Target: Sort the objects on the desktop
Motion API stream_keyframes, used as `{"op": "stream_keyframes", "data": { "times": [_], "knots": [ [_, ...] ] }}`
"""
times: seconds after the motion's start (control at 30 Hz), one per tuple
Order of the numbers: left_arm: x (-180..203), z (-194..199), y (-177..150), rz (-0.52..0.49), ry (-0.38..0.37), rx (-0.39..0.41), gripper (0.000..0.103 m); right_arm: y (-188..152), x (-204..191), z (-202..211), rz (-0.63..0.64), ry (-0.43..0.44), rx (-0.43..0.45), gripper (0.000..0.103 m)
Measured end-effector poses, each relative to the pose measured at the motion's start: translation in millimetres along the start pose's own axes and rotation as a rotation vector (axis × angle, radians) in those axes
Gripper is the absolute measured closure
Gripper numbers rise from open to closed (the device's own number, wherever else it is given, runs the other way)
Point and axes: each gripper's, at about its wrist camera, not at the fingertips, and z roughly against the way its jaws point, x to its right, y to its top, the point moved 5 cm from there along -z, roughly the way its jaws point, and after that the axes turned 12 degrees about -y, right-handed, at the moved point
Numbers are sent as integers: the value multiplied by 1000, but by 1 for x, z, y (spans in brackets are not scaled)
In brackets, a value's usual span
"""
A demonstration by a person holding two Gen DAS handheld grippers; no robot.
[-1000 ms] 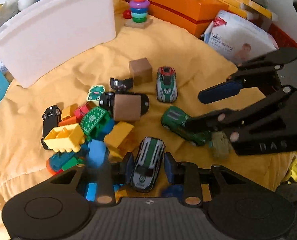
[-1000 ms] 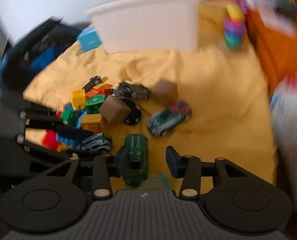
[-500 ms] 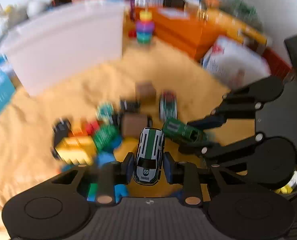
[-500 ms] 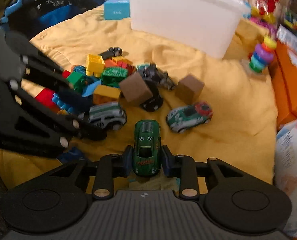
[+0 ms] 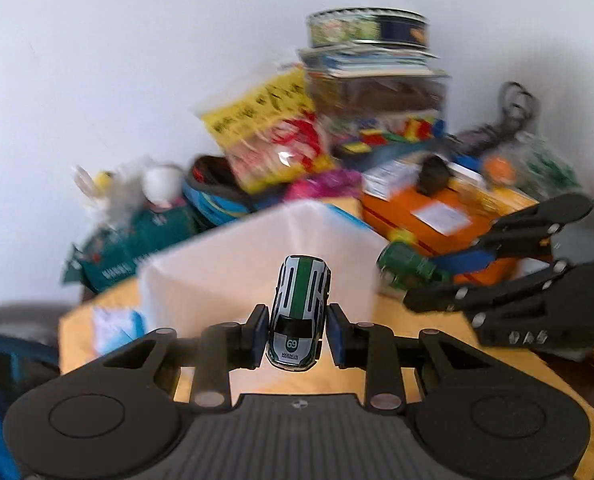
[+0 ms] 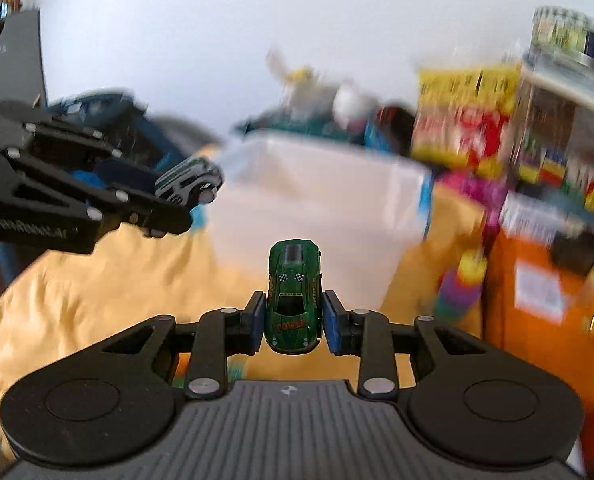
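1. The left gripper pinches the white-green car between its fingers, in front of the white bin.
2. The right gripper pinches the green car likewise.
3. The clutter behind is blurred; the bin's inside is hidden.

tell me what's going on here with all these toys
A person is sorting toys with a handheld gripper in each hand. The left gripper is shut on a white toy car with a green stripe, and the right gripper is shut on a dark green toy car. Both cars are held up off the yellow cloth, in front of a white bin that each gripper points toward. Neither car is in the bin yet. Boxes and other toys are piled behind it.
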Motion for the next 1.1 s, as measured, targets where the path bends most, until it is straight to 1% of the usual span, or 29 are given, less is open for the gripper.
{"op": "stream_keyframes", "data": {
  "times": [0.07, 0.13, 0.2, 0.27, 0.33, 0.4, 0.43, 0.47, 0.5, 0.53, 0.6, 0.63, 0.67, 0.7, 0.77, 0.8, 0.83, 0.87, 1.0, 1.03, 1.1],
  "knots": [
    [-20, -13, 11, 18, 43, 4, 69, 25, 3, -16, -49, -8, 33, 70],
    [-39, -29, 19, 43, 71, -2, 69, 44, 6, -33, -97, -10, 39, 70],
    [-54, -46, 21, 59, 91, -26, 69, 61, 7, -52, -107, -21, 52, 70],
    [-63, -63, 17, 70, 99, -50, 69, 68, 8, -73, -100, -49, 33, 70],
    [-68, -80, 8, 90, 119, -97, 68, 68, 9, -94, -118, -62, -16, 70],
    [-72, -89, -1, 115, 120, -131, 68, 63, 9, -112, -125, -81, -59, 69],
    [-72, -90, -5, 123, 113, -136, 67, 60, 9, -112, -119, -83, -71, 68],
    [-71, -90, -7, 123, 101, -136, 67, 57, 8, -115, -109, -85, -82, 64],
    [-69, -88, -9, 117, 97, -132, 64, 56, 8, -114, -105, -83, -81, 54],
    [-66, -85, -10, 106, 103, -127, 59, 54, 9, -109, -105, -83, -77, 52],
    [-60, -75, -10, 93, 114, -109, 56, 52, 14, -101, -110, -79, -64, 51],
    [-56, -68, -10, 100, 106, -93, 56, 51, 17, -98, -121, -78, -63, 51],
    [-52, -62, -10, 105, 93, -73, 56, 49, 20, -90, -137, -68, -50, 49],
    [-46, -54, -11, 106, 77, -54, 53, 46, 22, -81, -144, -52, -30, 43],
    [-33, -41, -15, 97, 65, -22, 47, 37, 22, -63, -137, -19, 6, 34],
    [-25, -33, -19, 92, 61, -7, 42, 27, 21, -53, -122, -7, 24, 29],
    [-18, -28, -23, 88, 48, 1, 39, 18, 19, -45, -104, 3, 35, 27],
    [-10, -22, -29, 86, 37, 6, 39, 6, 20, -37, -90, 5, 36, 24],
    [19, -10, -55, 79, 20, -17, 39, -63, 13, -13, -73, -7, -31, 21],
    [25, -8, -62, 91, 6, -24, 39, -82, 8, -9, -65, -1, -51, 21],
    [32, -6, -71, 124, -17, -38, 39, -110, 0, -7, -57, 14, -99, 21]
  ]
}}
